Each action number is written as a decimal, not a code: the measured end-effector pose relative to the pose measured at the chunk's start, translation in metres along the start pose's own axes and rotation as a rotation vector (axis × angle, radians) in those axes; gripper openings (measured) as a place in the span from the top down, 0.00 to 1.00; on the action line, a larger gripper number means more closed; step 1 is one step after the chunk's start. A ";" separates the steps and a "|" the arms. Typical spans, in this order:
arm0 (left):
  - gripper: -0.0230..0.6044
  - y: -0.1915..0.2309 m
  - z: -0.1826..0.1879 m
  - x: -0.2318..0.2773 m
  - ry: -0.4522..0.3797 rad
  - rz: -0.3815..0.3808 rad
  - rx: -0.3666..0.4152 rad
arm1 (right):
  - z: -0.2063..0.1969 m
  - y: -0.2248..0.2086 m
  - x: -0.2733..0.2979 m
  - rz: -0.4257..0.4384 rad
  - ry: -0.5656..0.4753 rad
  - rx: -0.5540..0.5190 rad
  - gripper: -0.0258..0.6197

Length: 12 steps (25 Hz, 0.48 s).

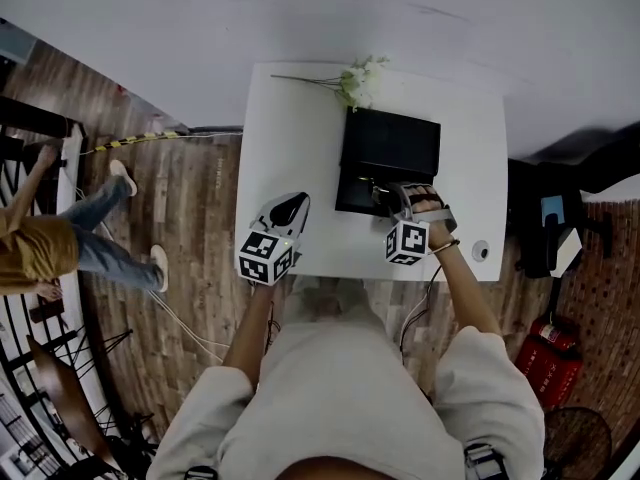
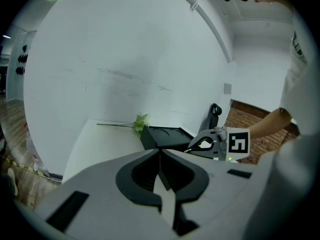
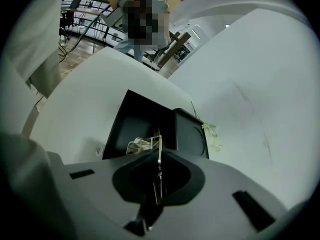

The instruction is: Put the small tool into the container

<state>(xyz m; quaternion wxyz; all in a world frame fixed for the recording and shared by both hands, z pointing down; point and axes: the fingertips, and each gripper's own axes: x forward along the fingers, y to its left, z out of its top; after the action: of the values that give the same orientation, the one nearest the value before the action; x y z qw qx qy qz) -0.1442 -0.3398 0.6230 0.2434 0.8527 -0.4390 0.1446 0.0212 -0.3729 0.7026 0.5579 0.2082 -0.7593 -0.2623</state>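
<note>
Person (image 1: pixel 60 233), head view, 9 o'clock: cut off by the frame edge. Round item (image 1: pixel 481 251), 4 o'clock corner of table (image 1: pixel 290 138): too small to identify. Pale contents (image 3: pixel 140 145) of container (image 3: pixel 135 121), right gripper view: indistinct. Small tool (image 3: pixel 158 149): thin, metallic, kind untellable.

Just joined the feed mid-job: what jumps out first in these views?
The black container sits open on the white table, and the right gripper hangs over its near edge, shut on the thin small tool. A green flower sprig lies at the table's far edge; the left gripper, shut and empty, hovers at the near left.
</note>
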 end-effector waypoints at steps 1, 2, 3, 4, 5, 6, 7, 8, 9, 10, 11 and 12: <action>0.94 0.001 0.000 -0.001 0.001 0.004 -0.002 | 0.000 0.001 0.003 0.002 -0.001 -0.007 0.96; 0.94 0.002 -0.001 -0.001 0.002 0.007 -0.005 | -0.001 0.001 0.007 0.003 -0.001 -0.013 0.96; 0.94 0.003 -0.001 -0.001 0.003 0.009 -0.007 | -0.001 0.002 0.010 0.001 -0.001 -0.014 0.96; 0.94 0.003 -0.002 -0.001 0.004 0.011 -0.010 | -0.002 0.002 0.013 -0.001 -0.003 -0.008 0.96; 0.94 0.004 -0.002 -0.001 0.005 0.012 -0.013 | -0.003 0.001 0.015 -0.005 -0.006 0.001 0.96; 0.94 0.005 -0.002 -0.001 0.006 0.013 -0.014 | -0.003 0.000 0.018 -0.008 -0.008 0.009 0.96; 0.94 0.005 -0.002 -0.001 0.006 0.015 -0.014 | -0.003 -0.001 0.020 -0.011 -0.011 0.011 0.96; 0.94 0.006 -0.003 -0.001 0.005 0.016 -0.015 | -0.002 -0.001 0.022 -0.013 -0.013 0.009 0.96; 0.94 0.006 -0.003 -0.001 0.005 0.017 -0.015 | -0.002 -0.001 0.023 -0.014 -0.015 0.004 0.96; 0.94 0.006 -0.004 -0.002 0.006 0.018 -0.014 | -0.002 -0.001 0.024 -0.013 -0.017 0.000 0.96; 0.94 0.006 -0.004 -0.003 0.007 0.020 -0.015 | -0.001 -0.001 0.024 -0.012 -0.017 -0.003 0.95; 0.94 0.006 -0.005 -0.003 0.008 0.021 -0.016 | -0.002 -0.002 0.024 -0.011 -0.018 -0.005 0.96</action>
<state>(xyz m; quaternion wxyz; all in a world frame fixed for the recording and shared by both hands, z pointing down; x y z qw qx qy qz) -0.1510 -0.3384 0.6276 0.2505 0.8456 -0.4479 0.1471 0.0157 -0.3890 0.7198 0.5503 0.2084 -0.7624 -0.2691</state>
